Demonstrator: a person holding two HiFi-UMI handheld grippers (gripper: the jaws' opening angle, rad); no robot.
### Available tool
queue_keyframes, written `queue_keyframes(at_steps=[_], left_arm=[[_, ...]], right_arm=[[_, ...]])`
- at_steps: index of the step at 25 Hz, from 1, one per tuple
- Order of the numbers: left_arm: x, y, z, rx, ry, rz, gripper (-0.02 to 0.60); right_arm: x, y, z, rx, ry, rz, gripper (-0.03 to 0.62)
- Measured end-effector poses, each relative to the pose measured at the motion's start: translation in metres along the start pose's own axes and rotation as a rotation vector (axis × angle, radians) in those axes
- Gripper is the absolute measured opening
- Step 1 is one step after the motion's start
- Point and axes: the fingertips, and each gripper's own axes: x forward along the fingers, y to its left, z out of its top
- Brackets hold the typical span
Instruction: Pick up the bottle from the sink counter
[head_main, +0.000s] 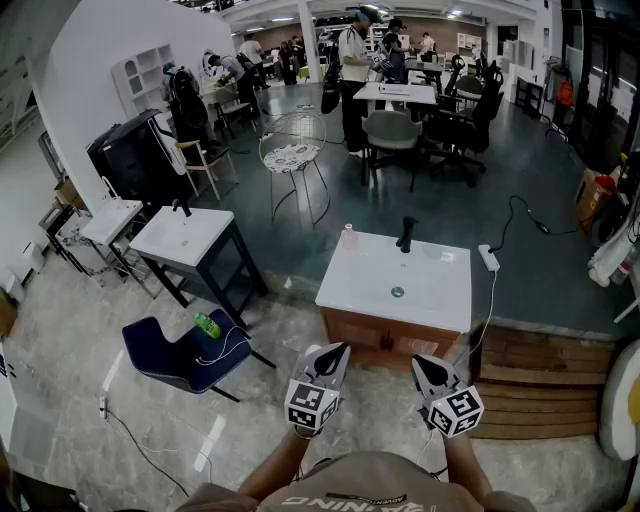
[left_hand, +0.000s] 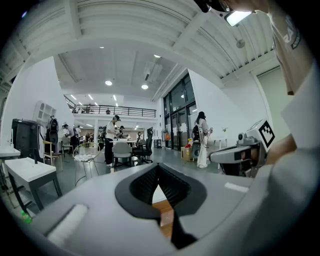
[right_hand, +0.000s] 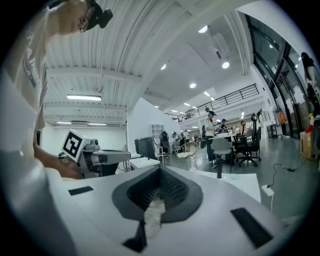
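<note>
Bottle (head_main: 348, 236): small, pale and translucent with a faint pinkish tint. It stands upright. Location: far left corner of the white sink counter (head_main: 440, 300), on the flat rim behind the basin, left of the black faucet (head_main: 405, 235) and apart from it.

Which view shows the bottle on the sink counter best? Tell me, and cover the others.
The head view: the bottle stands upright at the counter's back left corner, unobstructed. Both gripper views look across the room from low down; the bottle is at most a tiny pale shape there, too small to tell.
</note>
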Motion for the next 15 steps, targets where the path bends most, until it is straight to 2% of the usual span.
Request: queue_keyframes(at_steps=[6, 10, 15], left_arm=[[0.014, 0.008, 0.012, -0.017, -0.008, -0.015, 0.009], [0.018, 0.006, 0.016, -0.016, 0.003, -0.009, 0.009], [0.012, 0.004, 0.010, -0.040, 0.033, 0.039, 0.009]], right_arm=[[0.009, -0.005, 0.022, -0.051, -0.039, 0.009, 0.006], [0.011, -0.007, 0.027, -0.112, -0.019, 0.027, 0.006], [0.007, -0.008, 0.018, -0.075, -0.005, 0.064, 0.008]])
